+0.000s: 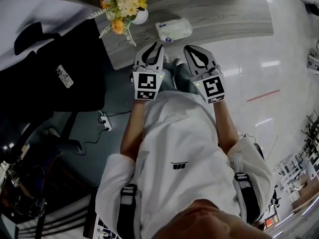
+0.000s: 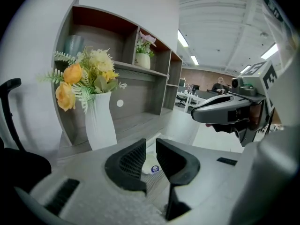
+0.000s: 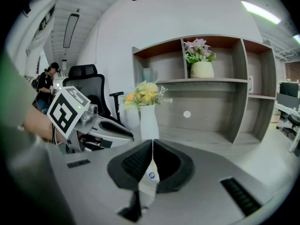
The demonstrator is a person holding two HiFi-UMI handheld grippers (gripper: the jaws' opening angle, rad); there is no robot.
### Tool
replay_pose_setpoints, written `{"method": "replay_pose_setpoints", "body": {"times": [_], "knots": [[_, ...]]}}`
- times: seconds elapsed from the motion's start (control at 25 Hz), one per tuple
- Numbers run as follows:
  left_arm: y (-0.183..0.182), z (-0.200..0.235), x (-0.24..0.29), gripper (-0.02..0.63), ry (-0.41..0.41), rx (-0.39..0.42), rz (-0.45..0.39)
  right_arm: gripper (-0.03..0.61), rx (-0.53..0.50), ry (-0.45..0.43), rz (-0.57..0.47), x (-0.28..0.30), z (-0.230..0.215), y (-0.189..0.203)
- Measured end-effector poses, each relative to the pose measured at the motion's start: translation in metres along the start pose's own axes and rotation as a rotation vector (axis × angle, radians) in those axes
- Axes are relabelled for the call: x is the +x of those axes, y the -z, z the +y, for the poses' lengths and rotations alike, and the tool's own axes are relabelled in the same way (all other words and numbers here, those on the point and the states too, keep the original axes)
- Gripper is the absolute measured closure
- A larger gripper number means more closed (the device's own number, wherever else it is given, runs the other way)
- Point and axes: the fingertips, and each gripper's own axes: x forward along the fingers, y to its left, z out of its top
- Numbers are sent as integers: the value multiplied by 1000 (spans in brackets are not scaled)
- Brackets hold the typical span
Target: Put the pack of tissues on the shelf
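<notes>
Barely starting: I'm holding the left gripper (image 1: 154, 47) slightly parted and the right gripper (image 1: 192, 48) pinched closed, both empty, while the pack of tissues (image 1: 173, 30) is sitting on the desk (image 1: 224, 11), not the shelf (image 3: 213, 81).

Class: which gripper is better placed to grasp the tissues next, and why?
Left: the left gripper is open, tissues showing in its gap; the right gripper is shut.
</notes>
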Motion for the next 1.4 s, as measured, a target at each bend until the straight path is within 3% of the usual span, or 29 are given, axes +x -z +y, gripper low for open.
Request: {"method": "replay_pose_setpoints", "body": {"times": [0.88, 1.4], "knots": [[52, 20, 55, 529, -9, -55, 112, 551, 28, -107, 69, 44, 4, 29], [77, 28, 85, 517, 12, -62, 151, 551, 50, -113, 98, 55, -3, 51]]}}
